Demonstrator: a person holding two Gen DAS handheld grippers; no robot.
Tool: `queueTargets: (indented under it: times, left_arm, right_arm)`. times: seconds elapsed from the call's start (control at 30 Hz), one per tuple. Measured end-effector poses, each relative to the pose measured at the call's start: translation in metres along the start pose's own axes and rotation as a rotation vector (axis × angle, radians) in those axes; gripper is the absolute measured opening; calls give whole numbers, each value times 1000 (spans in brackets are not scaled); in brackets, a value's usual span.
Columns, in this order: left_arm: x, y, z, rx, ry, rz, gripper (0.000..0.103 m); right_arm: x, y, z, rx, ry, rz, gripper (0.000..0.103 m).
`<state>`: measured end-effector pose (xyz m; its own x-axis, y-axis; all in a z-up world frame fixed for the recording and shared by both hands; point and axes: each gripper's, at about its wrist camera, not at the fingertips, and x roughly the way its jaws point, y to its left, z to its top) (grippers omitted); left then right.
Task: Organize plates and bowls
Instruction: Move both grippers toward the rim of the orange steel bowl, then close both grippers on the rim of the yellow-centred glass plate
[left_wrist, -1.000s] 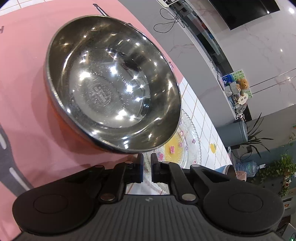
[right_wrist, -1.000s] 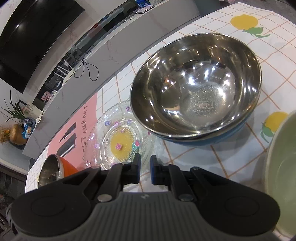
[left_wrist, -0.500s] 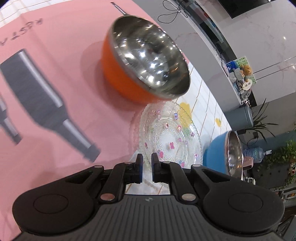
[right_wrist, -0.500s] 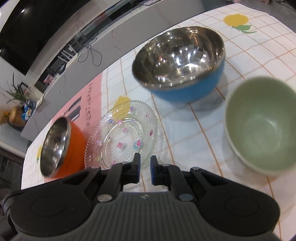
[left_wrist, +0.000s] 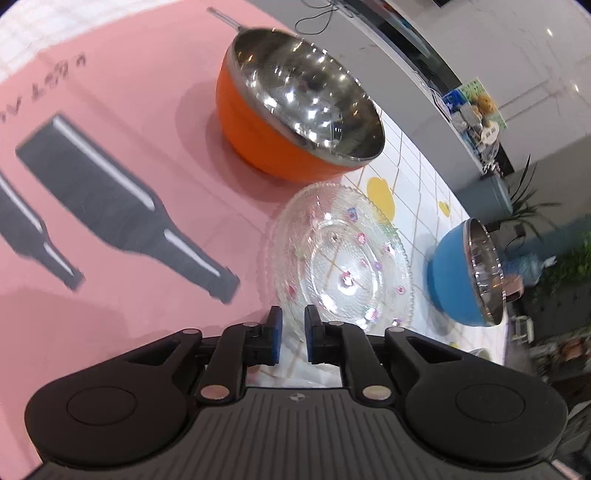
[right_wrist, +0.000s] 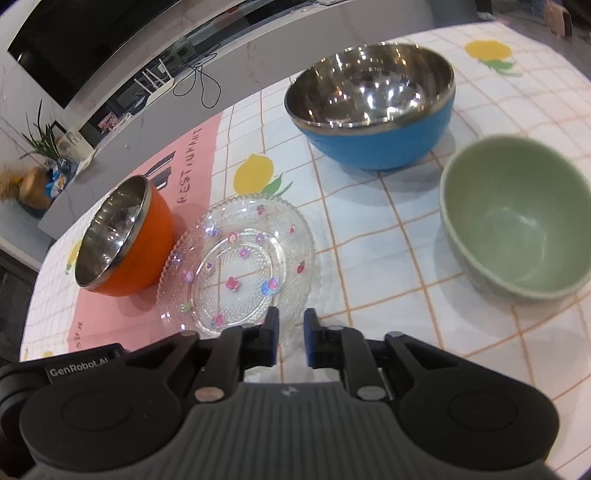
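Glass plate (left_wrist: 341, 254) lies on the tablecloth (left_wrist: 110, 92) just beyond the left gripper (left_wrist: 293, 339), whose jaws stand narrowly apart, holding nothing; one orange bowl (left_wrist: 295, 107) beside it, one blue bowl (left_wrist: 461, 273) apart. Right wrist view: right gripper (right_wrist: 291, 341), slightly parted and empty, faces one plate (right_wrist: 240, 266), rim near the orange bowl (right_wrist: 125, 236); blue bowl (right_wrist: 373, 103) and one green bowl (right_wrist: 513, 218) stand separately.

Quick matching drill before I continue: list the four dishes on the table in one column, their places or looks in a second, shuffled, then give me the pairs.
Things:
1. orange bowl
2. blue bowl
3. green bowl
4. glass plate

Descriptions:
A. clear, with small coloured flowers, between the orange bowl and the checked cloth
B. matte inside, no steel lining, at the right
C. steel-lined, on the pink mat
D. steel-lined, on the checked lemon cloth, farthest back

Pairs: 1-C, 2-D, 3-B, 4-A
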<state>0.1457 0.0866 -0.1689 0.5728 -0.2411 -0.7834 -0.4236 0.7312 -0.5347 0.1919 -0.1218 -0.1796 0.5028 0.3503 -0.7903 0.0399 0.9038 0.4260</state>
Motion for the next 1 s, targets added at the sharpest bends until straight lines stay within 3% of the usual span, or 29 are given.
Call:
queueTargets:
  times: [0.13, 0.5, 0.7, 0.73, 0.9, 1.0]
  left_arm:
    - [-6, -3, 7, 57, -75, 45, 32]
    - [12, -17, 21, 189, -123, 55, 36]
    - [16, -17, 20, 209, -121, 41, 35]
    - [17, -17, 21, 215, -117, 35, 28]
    - [16, -17, 18, 236, -124, 55, 19]
    - [14, -15, 17, 234, -126, 56, 14]
  right_arm:
    - [-6, -1, 13, -28, -32, 9, 38]
    - [24, -5, 46, -50, 10, 4, 37]
    - [35, -4, 50, -46, 18, 21, 25]
    - [36, -5, 50, -40, 18, 25, 25]
    - [38, -1, 49, -56, 4, 8, 13]
    - [38, -6, 48, -40, 2, 20, 11]
